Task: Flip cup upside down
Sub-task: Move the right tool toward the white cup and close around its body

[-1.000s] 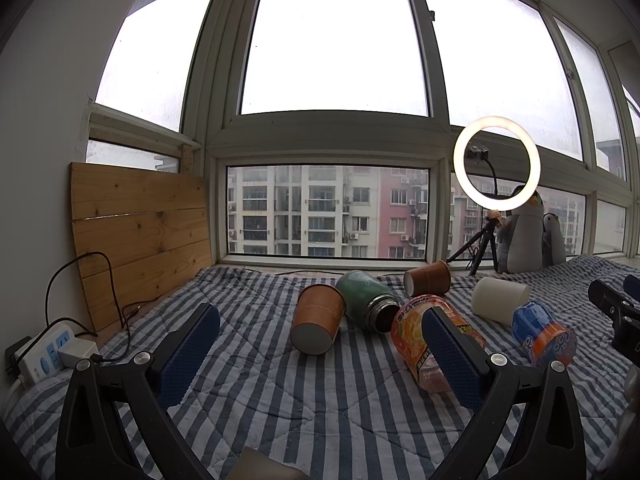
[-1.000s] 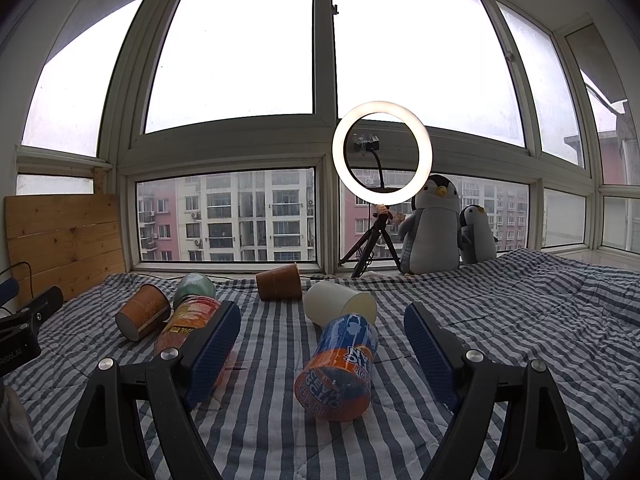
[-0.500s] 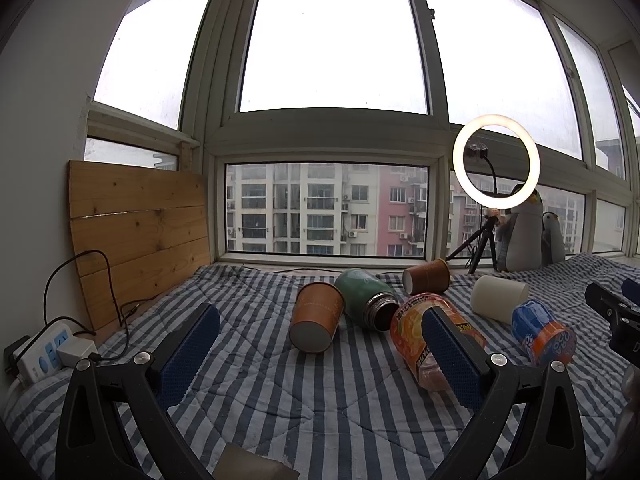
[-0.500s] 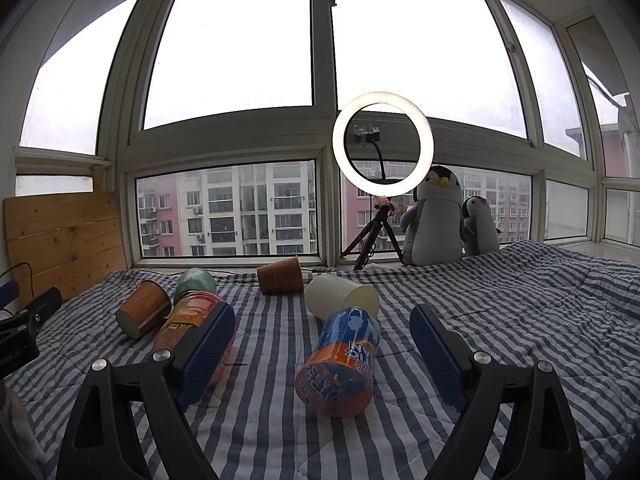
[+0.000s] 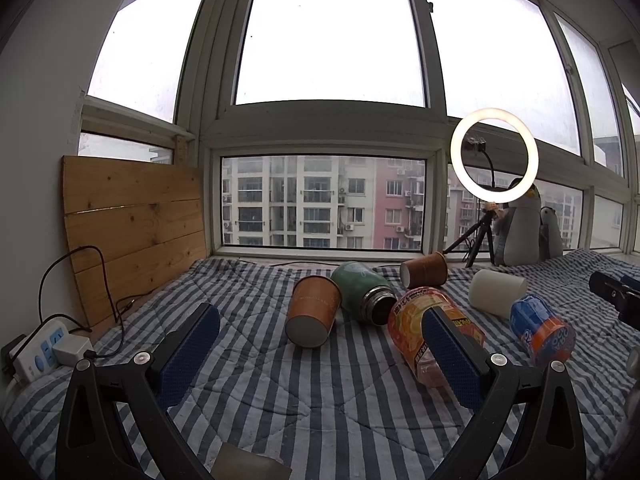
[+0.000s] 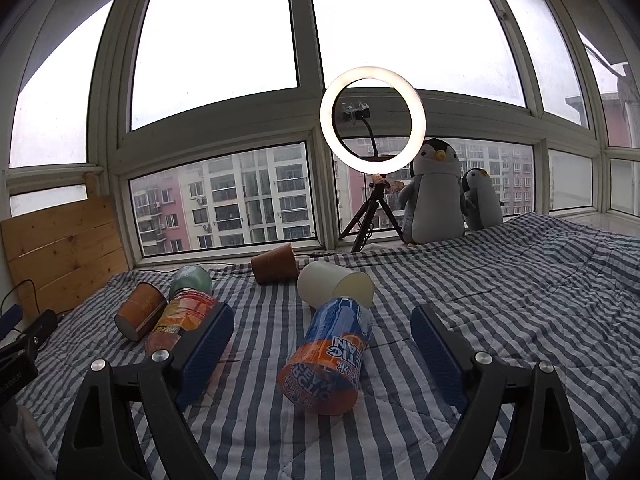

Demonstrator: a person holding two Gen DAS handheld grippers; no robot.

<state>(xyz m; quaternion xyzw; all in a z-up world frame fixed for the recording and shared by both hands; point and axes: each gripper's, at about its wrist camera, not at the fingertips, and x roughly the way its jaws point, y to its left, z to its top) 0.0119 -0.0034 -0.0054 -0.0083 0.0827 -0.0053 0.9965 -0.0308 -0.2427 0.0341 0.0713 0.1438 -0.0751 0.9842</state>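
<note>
Both tools have eased slightly lower and closer to the clutter than a second ago; nothing on the bed has shifted. Left tool (image 5: 320, 344) hangs with its pads wide apart and empty, lined up on the brown cup (image 5: 314, 310), which lies on its side on the striped quilt (image 5: 248, 380), touching the green flask (image 5: 362, 290). Right tool (image 6: 322, 350) is likewise spread and empty, facing the blue-orange cup (image 6: 330, 354), also lying down, just in front of the white cup (image 6: 334, 284). Risks, as I judge them: a round cup could roll on the soft quilt when one pad touches first; a thin wall could crush; a pad could nudge the flask; once inverted, the cup could tip on the uneven bedding
</note>
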